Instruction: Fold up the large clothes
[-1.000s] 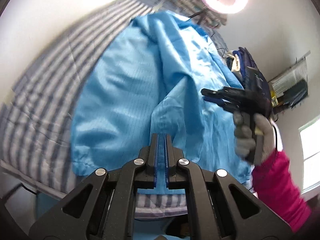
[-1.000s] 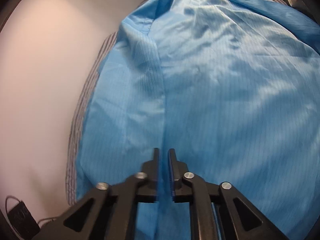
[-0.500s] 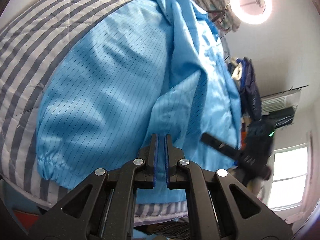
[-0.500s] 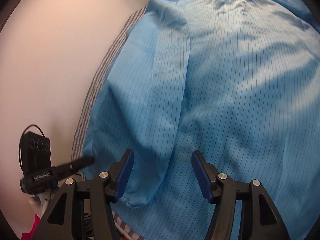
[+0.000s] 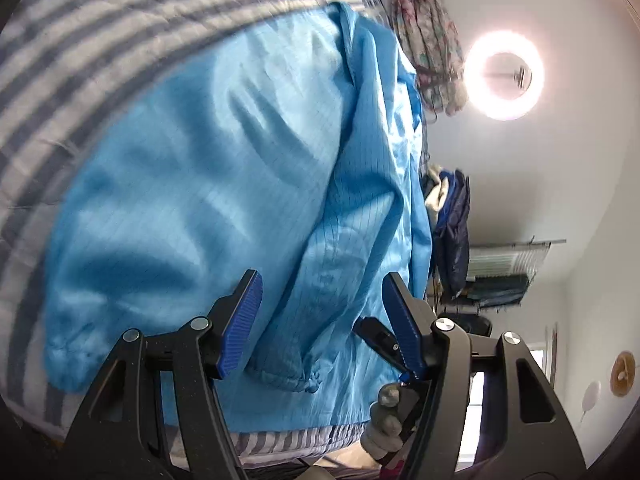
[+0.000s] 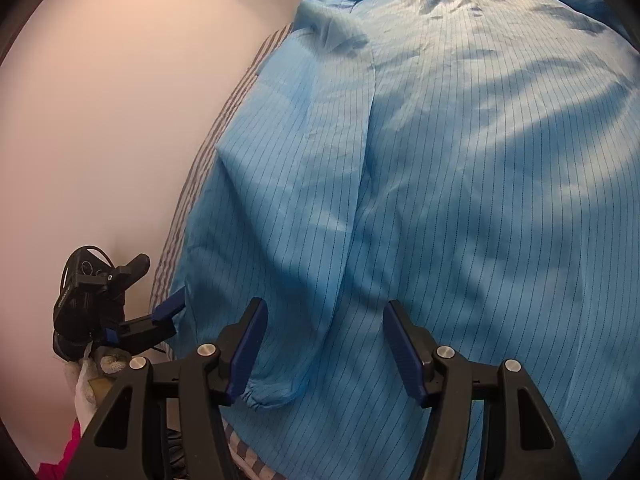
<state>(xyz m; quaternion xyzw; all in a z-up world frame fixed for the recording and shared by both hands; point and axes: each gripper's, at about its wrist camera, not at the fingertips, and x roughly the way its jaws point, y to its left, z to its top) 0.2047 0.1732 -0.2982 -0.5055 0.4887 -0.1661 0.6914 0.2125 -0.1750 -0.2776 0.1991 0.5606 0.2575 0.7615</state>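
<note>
Both pairs of fingers, pressed nearly together a second ago, now stand apart, and the fabric that ran up between them has dropped away. On the left gripper (image 5: 322,312) the jaws are opening at this moment; its blue ribbed pads (image 5: 241,322) frame a strip of the light blue, thin-striped, glossy garment (image 5: 208,184) without pressing on it, so nothing is held. That garment lies spread ahead of and below the left fingers on a grey-and-white striped quilted bed cover (image 5: 80,40), with a gathered elastic cuff (image 5: 308,380) just below the gap between the pads and a second gathered cuff off beyond the left finger. The right gripper (image 6: 326,344) is likewise wide apart and empty, its blue pads (image 6: 404,354) hovering over the same garment (image 6: 460,160), which fills the view ahead of them; a cuffed sleeve end (image 6: 266,398) sits just under the inner edge of its left finger. A long seam runs away from between the right fingers toward the far end of the cloth. Each camera catches the other gripper at its edge, held in a grey-gloved hand (image 5: 384,428) with a pink sleeve (image 6: 60,456) behind it. Beyond the left fingers, far off, glows a round ring lamp (image 5: 505,75).
</note>
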